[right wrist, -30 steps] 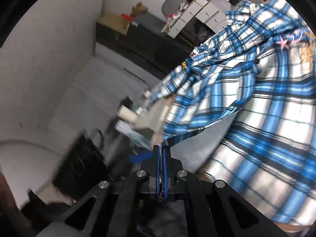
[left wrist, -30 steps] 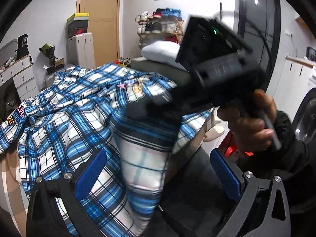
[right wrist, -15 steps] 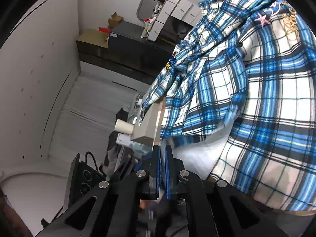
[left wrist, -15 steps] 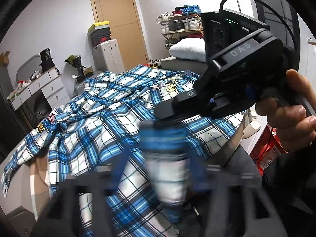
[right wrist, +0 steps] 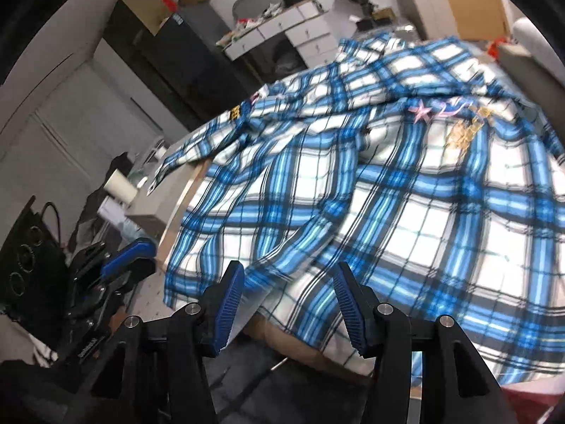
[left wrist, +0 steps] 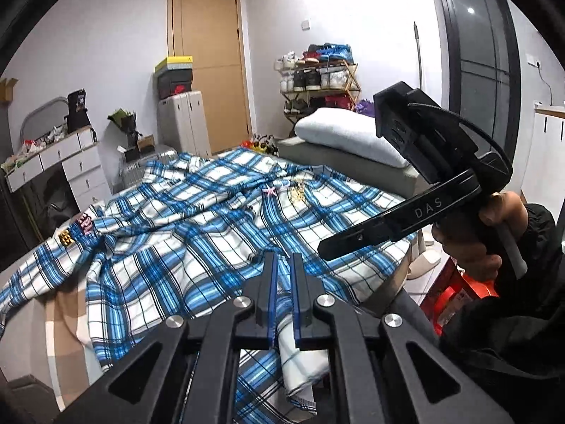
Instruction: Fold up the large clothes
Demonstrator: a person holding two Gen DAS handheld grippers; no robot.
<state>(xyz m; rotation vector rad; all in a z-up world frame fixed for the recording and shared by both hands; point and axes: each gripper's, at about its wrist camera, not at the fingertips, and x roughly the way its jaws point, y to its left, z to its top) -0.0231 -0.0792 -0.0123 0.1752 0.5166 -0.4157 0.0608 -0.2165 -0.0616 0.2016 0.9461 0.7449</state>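
The blue plaid shirt [left wrist: 197,233] lies spread over the bed [left wrist: 21,321], its near hem hanging off the edge. The left gripper [left wrist: 283,300] has its fingers clamped on that hem, cloth running between the blue pads. The right gripper [right wrist: 287,307] is opening, fingers apart; the blurred hem seems to lie just beyond its tips, unpinched. A hand [left wrist: 483,236] grips its handle.

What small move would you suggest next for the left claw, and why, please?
Probably lift the left claw slightly to draw the hem up. It is shut on the shirt at the bed's near edge, while the right claw is opening with nothing pinched, so the left alone holds the cloth.
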